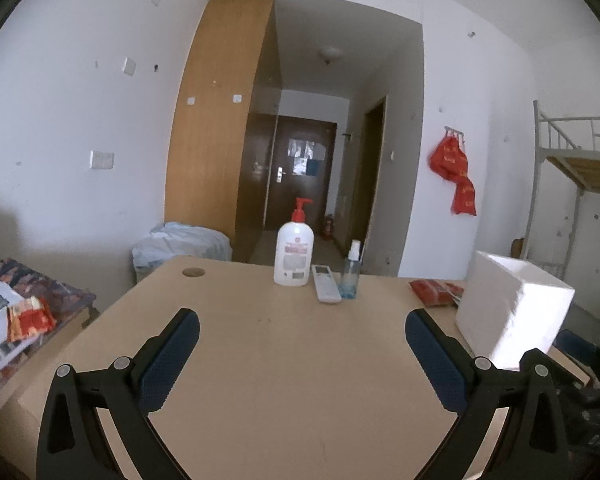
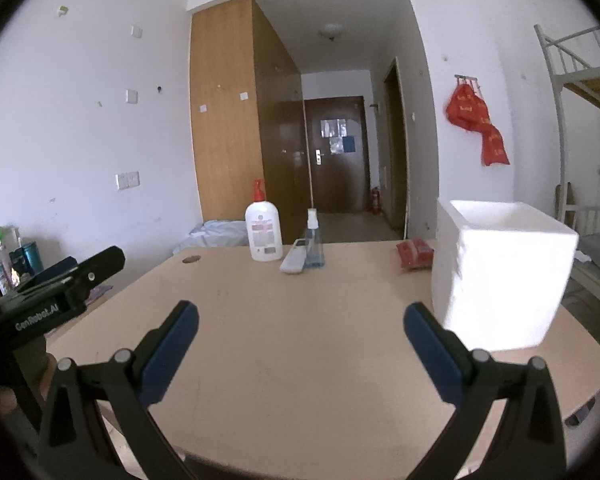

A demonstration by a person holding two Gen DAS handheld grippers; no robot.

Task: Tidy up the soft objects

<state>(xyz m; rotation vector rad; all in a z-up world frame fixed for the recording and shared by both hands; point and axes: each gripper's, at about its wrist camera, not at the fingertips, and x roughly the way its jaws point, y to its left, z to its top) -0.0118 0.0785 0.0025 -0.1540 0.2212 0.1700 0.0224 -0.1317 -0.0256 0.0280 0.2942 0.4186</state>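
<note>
A: While both tongs hang over the near edge with nothing between them, which step would you say this is?

B: Hard to pin down. The counter is mostly bare. On its right stands a white foam box, open at the top; its inside is hidden from both views. At the far edge there is a white pump bottle, then a remote lying flat, touching or just beside a small spray bottle.

A: And the soft things?

B: The only soft-looking thing on the counter is a red packet, at the far right, just left of the box and near its far corner. Whether it touches the box I cannot tell.

A: The tongs?

B: The left tongs have their jaws wide apart, holding nothing. The right tongs likewise, spread and holding nothing, with the box just to their right.

A: So early or late?

B: It fits both: soft things may already lie in the box with only the packet outside, or the packet may be waiting to go in. If the packet is to be moved, the right tongs are nearer; they would need to reach far and right, come down over the packet, and close gently, since a limp packet sags and slips.
</note>
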